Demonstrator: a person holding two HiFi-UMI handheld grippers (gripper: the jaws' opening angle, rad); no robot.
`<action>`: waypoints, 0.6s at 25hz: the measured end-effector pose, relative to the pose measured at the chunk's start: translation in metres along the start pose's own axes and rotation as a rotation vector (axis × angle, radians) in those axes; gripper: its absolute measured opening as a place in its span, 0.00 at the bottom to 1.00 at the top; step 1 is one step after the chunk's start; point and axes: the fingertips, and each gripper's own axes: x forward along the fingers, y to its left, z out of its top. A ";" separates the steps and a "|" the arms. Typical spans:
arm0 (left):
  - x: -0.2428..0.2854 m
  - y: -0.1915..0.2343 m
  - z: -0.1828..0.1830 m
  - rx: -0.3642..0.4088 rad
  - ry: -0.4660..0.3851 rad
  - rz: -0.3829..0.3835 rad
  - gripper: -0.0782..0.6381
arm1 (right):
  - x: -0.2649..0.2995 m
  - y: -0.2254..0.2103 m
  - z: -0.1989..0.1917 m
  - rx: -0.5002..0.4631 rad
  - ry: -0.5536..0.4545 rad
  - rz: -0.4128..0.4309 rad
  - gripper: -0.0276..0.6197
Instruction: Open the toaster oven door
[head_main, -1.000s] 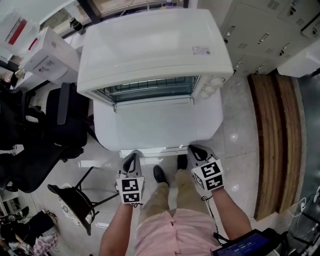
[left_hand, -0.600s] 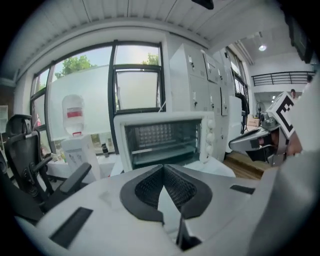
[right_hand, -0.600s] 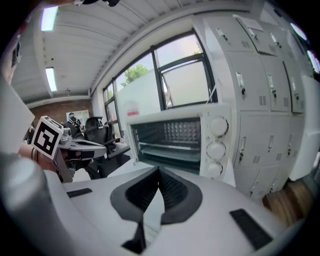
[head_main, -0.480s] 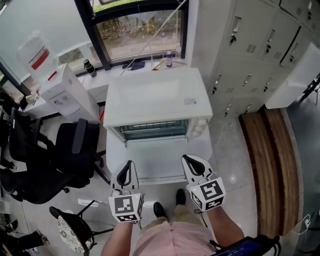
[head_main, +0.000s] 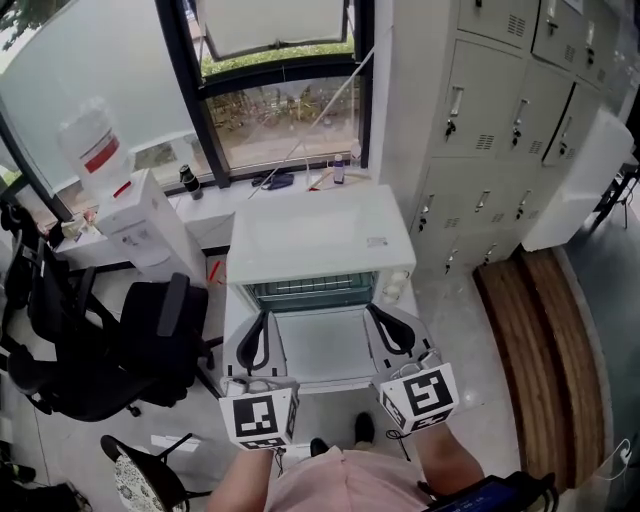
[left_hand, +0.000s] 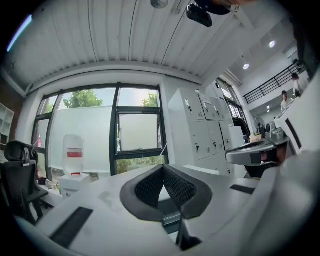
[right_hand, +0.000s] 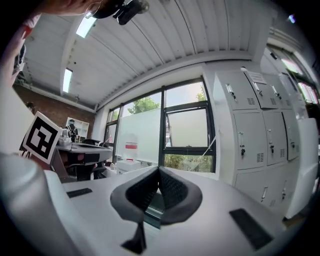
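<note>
The white toaster oven (head_main: 318, 238) stands in the middle of the head view. Its door (head_main: 325, 348) hangs open, folded down flat toward me, and the wire rack inside (head_main: 312, 291) shows. My left gripper (head_main: 260, 322) hovers over the door's left side and my right gripper (head_main: 376, 314) over its right side, both held above it. In the left gripper view the black pads (left_hand: 150, 187) meet at the tip with nothing between them. The right gripper's pads (right_hand: 172, 189) are likewise pressed together and empty. A sliver of the oven (left_hand: 171, 218) shows below the left pads.
A black office chair (head_main: 150, 340) stands left of the oven and a stool (head_main: 140, 482) is at lower left. A water dispenser with its bottle (head_main: 105, 185) is at back left. Grey lockers (head_main: 500, 120) line the right, with a wooden strip (head_main: 545, 360) on the floor.
Both grippers have come up off the door's front edge toward me. The view has pulled back, so the oven looks smaller. The door stays folded down.
</note>
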 end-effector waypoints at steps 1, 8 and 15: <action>-0.001 -0.001 0.002 0.001 -0.002 -0.006 0.13 | -0.001 0.000 0.002 -0.008 -0.005 -0.003 0.05; -0.003 -0.002 0.007 -0.010 0.003 -0.013 0.13 | -0.003 0.002 0.009 -0.023 -0.024 -0.018 0.05; -0.001 -0.003 0.011 -0.023 -0.036 -0.020 0.13 | 0.000 0.009 0.008 -0.044 -0.020 0.001 0.05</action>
